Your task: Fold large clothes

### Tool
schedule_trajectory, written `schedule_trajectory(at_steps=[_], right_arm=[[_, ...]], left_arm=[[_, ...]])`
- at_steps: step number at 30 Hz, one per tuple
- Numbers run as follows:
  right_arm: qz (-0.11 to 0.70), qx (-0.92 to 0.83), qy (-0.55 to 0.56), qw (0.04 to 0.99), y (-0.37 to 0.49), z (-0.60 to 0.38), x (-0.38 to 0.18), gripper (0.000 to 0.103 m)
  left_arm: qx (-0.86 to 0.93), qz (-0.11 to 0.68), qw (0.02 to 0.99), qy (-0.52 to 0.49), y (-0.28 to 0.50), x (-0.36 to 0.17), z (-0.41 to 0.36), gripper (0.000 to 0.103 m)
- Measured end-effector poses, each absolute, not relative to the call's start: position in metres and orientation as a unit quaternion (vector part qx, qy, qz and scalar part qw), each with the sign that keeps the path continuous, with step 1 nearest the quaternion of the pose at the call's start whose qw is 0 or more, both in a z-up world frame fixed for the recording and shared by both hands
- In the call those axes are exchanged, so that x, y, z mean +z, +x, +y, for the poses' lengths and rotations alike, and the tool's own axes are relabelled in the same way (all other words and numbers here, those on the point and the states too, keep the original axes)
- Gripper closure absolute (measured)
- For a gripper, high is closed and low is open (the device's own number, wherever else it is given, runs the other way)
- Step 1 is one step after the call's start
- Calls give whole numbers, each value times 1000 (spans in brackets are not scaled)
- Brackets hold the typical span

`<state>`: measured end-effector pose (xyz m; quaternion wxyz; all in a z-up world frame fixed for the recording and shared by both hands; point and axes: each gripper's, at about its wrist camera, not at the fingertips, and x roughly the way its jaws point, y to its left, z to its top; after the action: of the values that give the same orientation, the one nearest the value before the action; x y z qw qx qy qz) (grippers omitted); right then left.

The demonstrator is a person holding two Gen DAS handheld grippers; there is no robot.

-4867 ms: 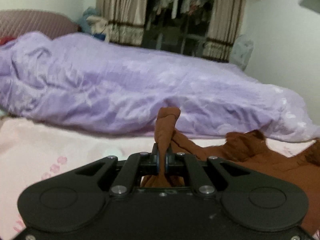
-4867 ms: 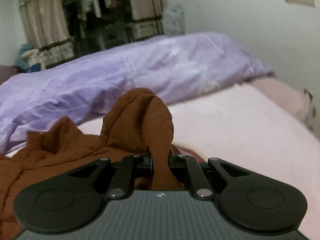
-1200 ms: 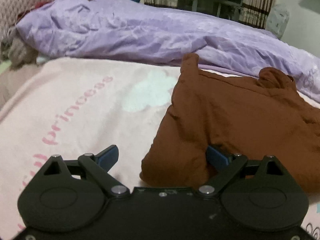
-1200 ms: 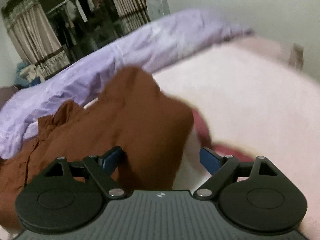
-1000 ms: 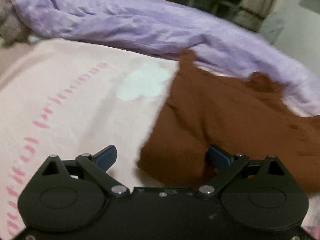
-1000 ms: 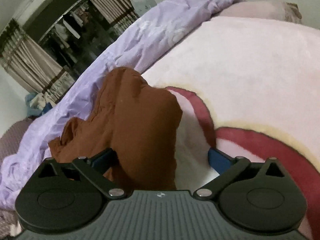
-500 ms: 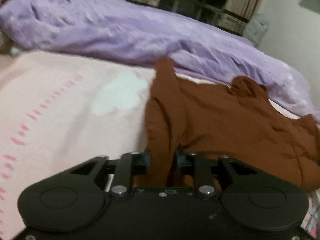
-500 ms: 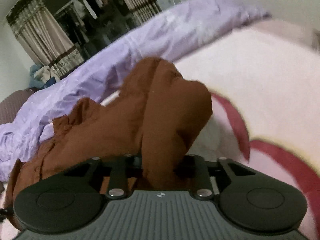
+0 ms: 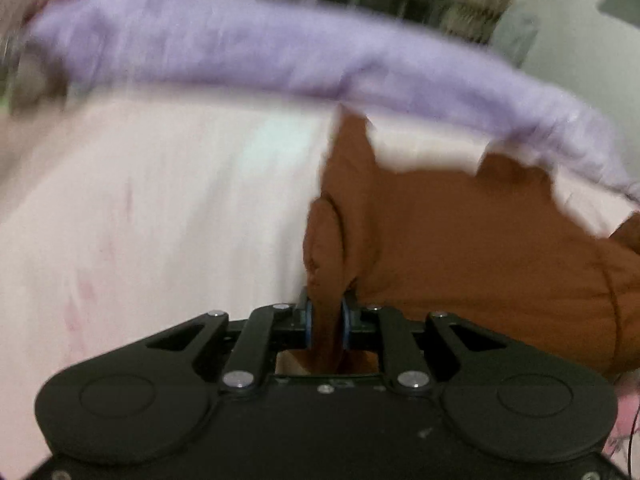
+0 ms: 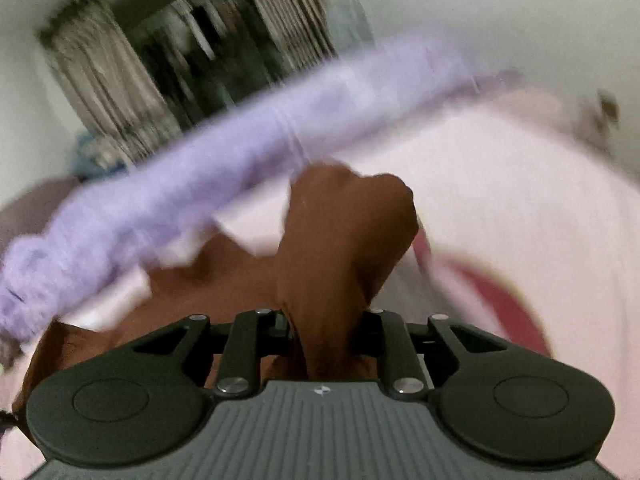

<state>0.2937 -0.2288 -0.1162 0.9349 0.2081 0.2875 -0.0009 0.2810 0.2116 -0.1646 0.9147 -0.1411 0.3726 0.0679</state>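
Observation:
A large brown garment (image 9: 460, 240) lies on the pink bedspread (image 9: 140, 220), spreading to the right. My left gripper (image 9: 326, 328) is shut on a bunched near-left edge of it, and the fabric rises between the blue pads. In the right wrist view the same brown garment (image 10: 344, 232) stands up in a lifted fold. My right gripper (image 10: 324, 332) is shut on its near-right edge. Both views are blurred by motion.
A rumpled purple duvet (image 9: 280, 52) lies along the far side of the bed and shows in the right wrist view (image 10: 200, 152) too. A red pattern (image 10: 500, 300) marks the pink bedspread (image 10: 520, 200) at right. Curtains and hanging clothes (image 10: 180, 68) stand behind.
Both grippers were open around the garment's near edges a second ago. They have closed on the fabric and are lifting it, with both cameras moving fast.

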Motion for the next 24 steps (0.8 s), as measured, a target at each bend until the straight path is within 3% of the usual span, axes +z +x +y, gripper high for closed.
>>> schedule_trajectory(at_steps=[2,3,4,6,10,12,16,24], right_arm=[[321,-14,220,921,294,-235,-152,60],[320,-17,228,920,292,-238,-160,44],[313,-24,236,920,290,-243,-161,36],[300,-33,238,923,287,-250,-145,36],[249,-89,186,946,268,-250,-107,38],[208,-122,169,956,258,-246,-94,50],[167,-116,115,972,262,-214,-71,50],[187,-40,-25,981,338,-143,-81,54]], left_arm=[[72,368,915,-150,269,-182,212,83],[71,360,918,-150,265,-179,212,79],[72,354,921,-146,263,-173,214,76],[92,342,926,-133,259,-158,217,52],[149,288,943,-71,245,-120,213,50],[153,277,947,-54,245,-106,204,44],[126,273,953,-23,264,-95,168,41],[107,293,949,50,327,-108,114,38]])
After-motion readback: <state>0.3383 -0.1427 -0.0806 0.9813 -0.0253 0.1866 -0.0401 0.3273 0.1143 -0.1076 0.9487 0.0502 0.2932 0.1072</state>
